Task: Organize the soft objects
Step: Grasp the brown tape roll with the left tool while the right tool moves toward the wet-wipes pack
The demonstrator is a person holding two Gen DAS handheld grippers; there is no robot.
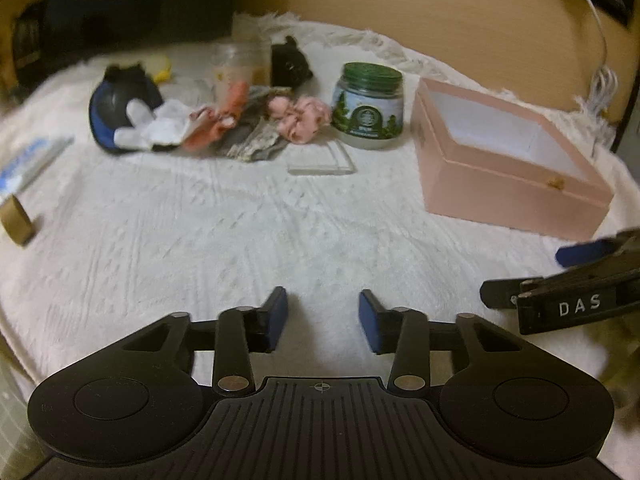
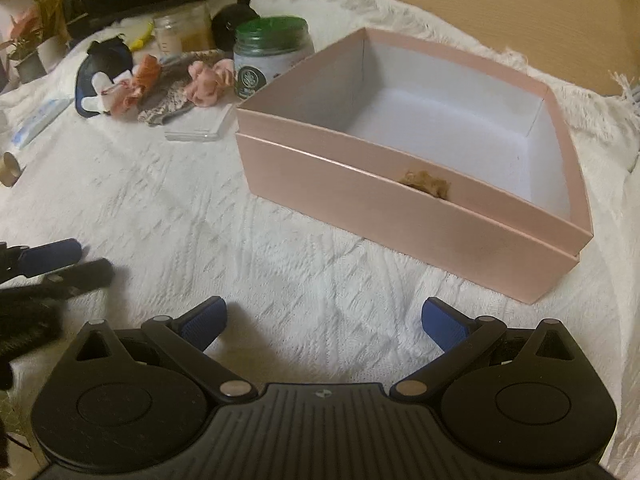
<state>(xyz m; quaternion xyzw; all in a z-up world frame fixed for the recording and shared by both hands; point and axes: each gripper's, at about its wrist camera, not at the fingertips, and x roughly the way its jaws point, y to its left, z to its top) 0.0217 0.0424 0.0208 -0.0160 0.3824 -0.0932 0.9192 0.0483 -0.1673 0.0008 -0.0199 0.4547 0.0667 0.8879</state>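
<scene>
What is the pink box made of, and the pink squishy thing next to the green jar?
Pink box: probably stiff cardboard, smooth matte pink outside, white inside, with sharp straight edges. Pink scrunchie: looks like soft gathered fabric, all ruffled folds. It is blurry, so that is a guess.

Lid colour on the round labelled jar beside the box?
Dark green lid; left wrist view shows it best.

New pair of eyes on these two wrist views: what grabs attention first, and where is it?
The open pink box dominates, sitting on the white blanket ahead of the right gripper, its white interior nearly bare but for a small tan fluffy thing by the near wall. Beyond it, to the left, lies a jumble of soft items, including a pink scrunchie, next to a green-lidded jar. Both grippers hang empty above the blanket, jaws apart; the left gripper faces that jumble.
</scene>
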